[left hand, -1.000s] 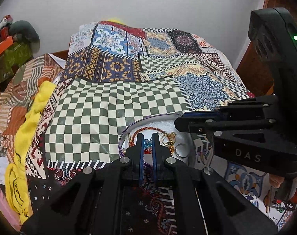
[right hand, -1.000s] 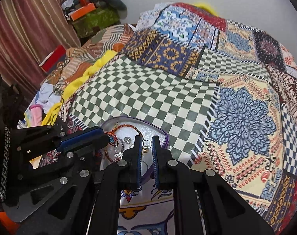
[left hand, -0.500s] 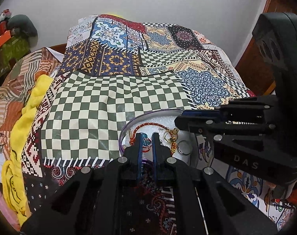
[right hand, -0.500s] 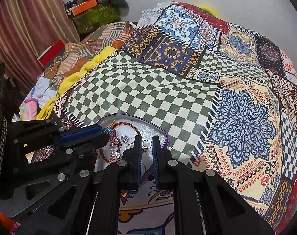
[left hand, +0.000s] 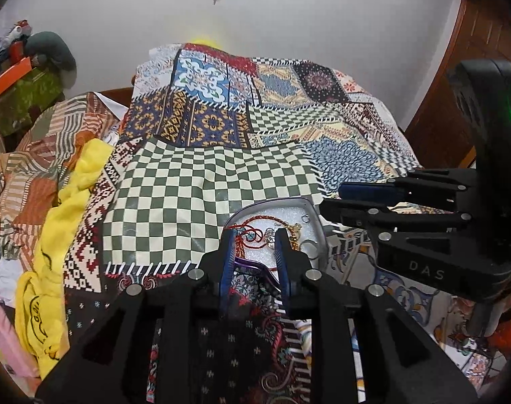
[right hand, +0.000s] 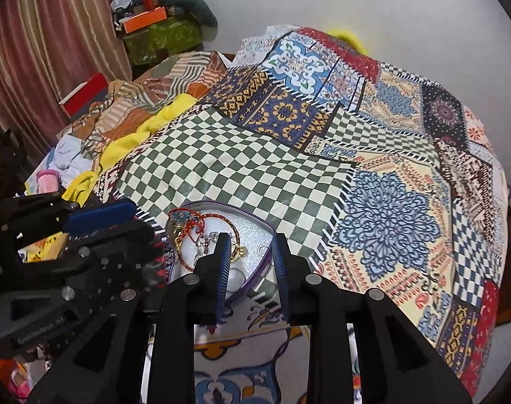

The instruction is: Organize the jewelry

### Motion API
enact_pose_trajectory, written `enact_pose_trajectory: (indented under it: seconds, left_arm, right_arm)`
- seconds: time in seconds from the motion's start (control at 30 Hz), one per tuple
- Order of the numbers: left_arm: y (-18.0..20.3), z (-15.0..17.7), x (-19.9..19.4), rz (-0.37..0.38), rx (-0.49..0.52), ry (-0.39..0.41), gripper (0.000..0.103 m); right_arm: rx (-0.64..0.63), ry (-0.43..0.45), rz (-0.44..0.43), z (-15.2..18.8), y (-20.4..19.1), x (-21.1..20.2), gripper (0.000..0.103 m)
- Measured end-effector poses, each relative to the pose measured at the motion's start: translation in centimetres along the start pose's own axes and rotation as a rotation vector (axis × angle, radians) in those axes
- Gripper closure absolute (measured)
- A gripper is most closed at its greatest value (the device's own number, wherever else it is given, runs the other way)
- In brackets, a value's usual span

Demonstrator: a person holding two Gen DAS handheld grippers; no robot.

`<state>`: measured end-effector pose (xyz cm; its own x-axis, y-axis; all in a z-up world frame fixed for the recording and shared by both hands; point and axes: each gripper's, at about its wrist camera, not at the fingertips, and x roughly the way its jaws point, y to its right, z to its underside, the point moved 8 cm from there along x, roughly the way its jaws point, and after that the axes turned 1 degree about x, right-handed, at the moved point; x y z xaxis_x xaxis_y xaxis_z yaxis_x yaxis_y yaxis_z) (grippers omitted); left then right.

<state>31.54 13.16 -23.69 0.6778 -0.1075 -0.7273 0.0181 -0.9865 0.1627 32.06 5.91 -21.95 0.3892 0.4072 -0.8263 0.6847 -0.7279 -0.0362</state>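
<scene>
Two black grippers hang over a bed spread with a patchwork bedcover (left hand: 201,181), both pointing down at a shallow silver tray (left hand: 317,232) with a purple rim that lies on the near edge of the cover. The left gripper (left hand: 255,235) has its jaws opening, the blue-lined fingers (left hand: 229,252) apart with nothing pinched between them; through the gap the jewelry in the tray shows. The right gripper (right hand: 250,240) is also opening its jaws, and they too hold nothing, with the tray's white padded floor and purple rim visible between the pads. Inside the tray lies a red cord necklace (right hand: 201,225) curled in a loop, with a blue beaded piece (right hand: 184,216) at its far left edge, a gold clasp (left hand: 294,229) near the middle, and a thin metal ring (left hand: 310,246) beside it toward the right wall. The pieces overlap in a small heap, so exactly which touches which cannot be told. In the left wrist view the right gripper reaches in from the right just above the tray's far corner. A yellow cloth (left hand: 66,208) trails down the left side of the bed, well apart from the tray.
</scene>
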Motion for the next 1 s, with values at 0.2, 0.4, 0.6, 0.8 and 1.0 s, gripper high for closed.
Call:
enact_pose_trajectory:
  seconds: [0.2, 0.4, 0.6, 0.8, 1.0]
  left_arm:
    - [1.0, -0.8, -4.7, -0.016, 0.007, 0.072, 0.08]
    - [3.4, -2.7, -12.5, -0.022, 0.044, 0.231, 0.08]
    - [6.4, -3.3, -22.0, -0.043, 0.082, 0.459, 0.071]
    - [8.3, -1.4, -28.7, -0.061, 0.076, 0.639, 0.058]
    - [9.1, 0.4, -31.7, -0.104, 0.058, 0.712, 0.029]
  right_arm:
    - [0.008, 0.082, 0.015, -0.3, -0.5, -4.9, 0.08]
    - [0.01, 0.255, 0.046, -0.9, -1.6, -13.1, 0.08]
    - [0.041, 0.532, 0.076, -0.4, -3.0, -24.1, 0.08]
    - [0.087, 0.742, 0.101, 2.0, -4.4, -31.4, 0.066]
    - [0.072, 0.844, 0.19, 4.0, -6.4, -33.9, 0.029]
